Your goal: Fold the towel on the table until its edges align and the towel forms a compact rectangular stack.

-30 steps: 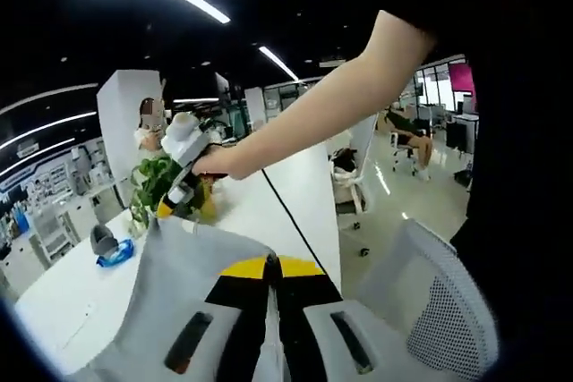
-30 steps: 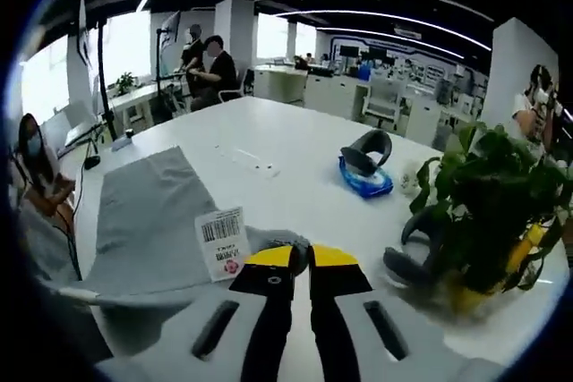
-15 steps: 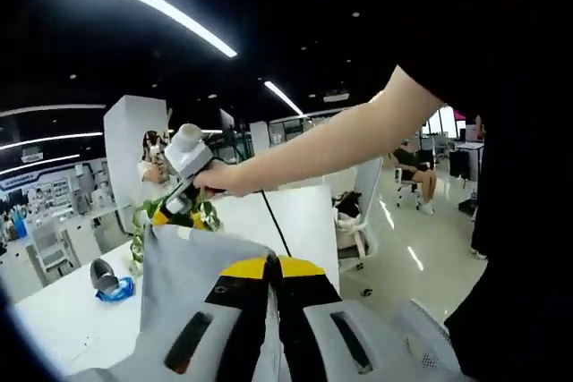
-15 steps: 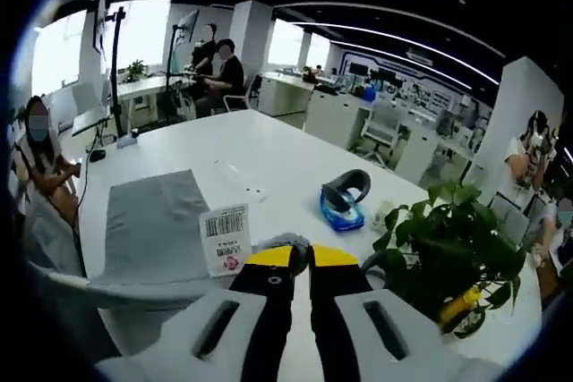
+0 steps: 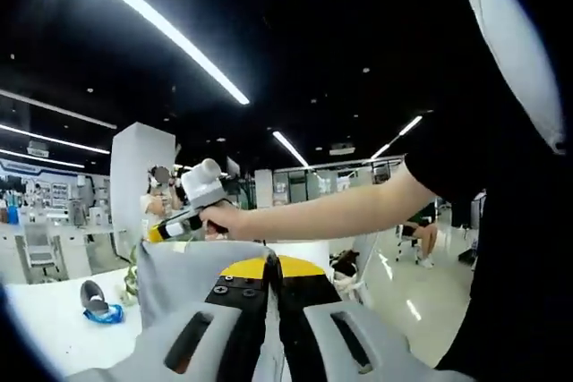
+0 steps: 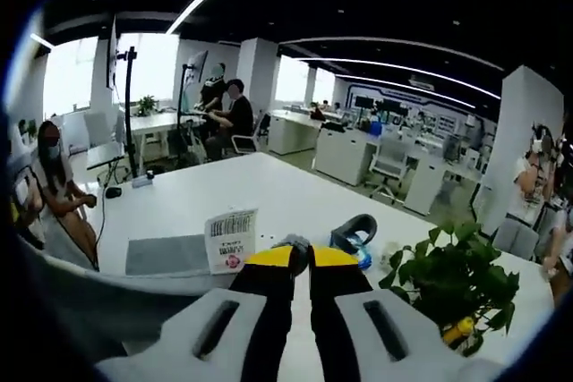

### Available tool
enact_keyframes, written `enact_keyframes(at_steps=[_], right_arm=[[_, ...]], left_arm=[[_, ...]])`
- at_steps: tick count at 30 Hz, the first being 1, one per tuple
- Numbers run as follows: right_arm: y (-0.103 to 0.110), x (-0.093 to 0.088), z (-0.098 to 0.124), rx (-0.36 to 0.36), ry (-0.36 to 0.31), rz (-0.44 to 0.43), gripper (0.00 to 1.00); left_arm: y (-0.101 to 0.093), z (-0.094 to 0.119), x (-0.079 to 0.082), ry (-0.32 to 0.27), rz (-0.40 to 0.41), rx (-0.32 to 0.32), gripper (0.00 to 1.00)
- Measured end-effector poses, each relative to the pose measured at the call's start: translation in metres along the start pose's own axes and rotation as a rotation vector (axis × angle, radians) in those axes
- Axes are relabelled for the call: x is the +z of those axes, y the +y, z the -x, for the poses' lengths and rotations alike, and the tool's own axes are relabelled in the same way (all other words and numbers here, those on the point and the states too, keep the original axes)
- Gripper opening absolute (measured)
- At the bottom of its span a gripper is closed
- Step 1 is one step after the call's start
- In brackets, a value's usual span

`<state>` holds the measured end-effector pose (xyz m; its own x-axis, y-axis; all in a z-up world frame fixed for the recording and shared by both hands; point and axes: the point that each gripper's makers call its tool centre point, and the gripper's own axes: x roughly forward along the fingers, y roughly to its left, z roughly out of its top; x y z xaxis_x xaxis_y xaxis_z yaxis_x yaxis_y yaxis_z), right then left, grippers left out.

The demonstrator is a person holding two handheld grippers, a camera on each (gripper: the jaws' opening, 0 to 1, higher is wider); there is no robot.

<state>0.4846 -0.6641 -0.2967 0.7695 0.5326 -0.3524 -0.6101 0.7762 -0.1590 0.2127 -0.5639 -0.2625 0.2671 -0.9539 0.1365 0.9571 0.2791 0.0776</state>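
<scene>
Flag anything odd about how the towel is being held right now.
The gray towel hangs lifted off the white table, pinched by both tools. Its paper barcode tag sticks up beside the right tool, still attached. Nothing is spilled or torn.

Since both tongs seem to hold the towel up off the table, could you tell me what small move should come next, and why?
Probably carry both corners forward and lower them. The left tongs and right tongs are each shut on the grey towel, which hangs raised above the white table, so the fold is not yet laid.

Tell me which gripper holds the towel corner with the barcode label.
The right gripper: the white barcode label hangs beside its shut jaws. The left gripper pinches plain grey towel.
</scene>
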Motion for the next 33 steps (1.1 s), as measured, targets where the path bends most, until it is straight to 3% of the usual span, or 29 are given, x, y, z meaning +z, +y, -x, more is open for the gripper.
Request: enact_keyframes(at_steps=[5,9,13,17,21,26,33], right_arm=[[0.009,-0.022,-0.027,0.030,0.042,-0.065,0.03],[0.023,-0.021,-0.048,0.072,0.019,-0.131,0.03],[0.033,-0.019,-0.067,0.102,0.018,-0.141,0.03],[0.048,-0.014,-0.085,0.148,-0.004,-0.189,0.03],[0.060,-0.012,-0.098,0.178,-0.002,-0.197,0.03],[0.074,-0.014,-0.112,0.212,0.004,-0.209,0.03],[0.089,-0.018,-0.127,0.262,-0.014,-0.325,0.03]], left_arm=[[0.023,0.030,-0.026,0.066,0.028,0.096,0.02],[0.040,0.055,-0.032,0.082,0.035,0.168,0.02],[0.055,0.077,-0.037,0.108,0.021,0.234,0.02],[0.062,0.098,-0.043,0.137,0.018,0.272,0.02],[0.066,0.114,-0.054,0.200,-0.041,0.302,0.02],[0.070,0.130,-0.063,0.226,-0.025,0.334,0.02],[0.082,0.159,-0.083,0.271,0.003,0.403,0.02]])
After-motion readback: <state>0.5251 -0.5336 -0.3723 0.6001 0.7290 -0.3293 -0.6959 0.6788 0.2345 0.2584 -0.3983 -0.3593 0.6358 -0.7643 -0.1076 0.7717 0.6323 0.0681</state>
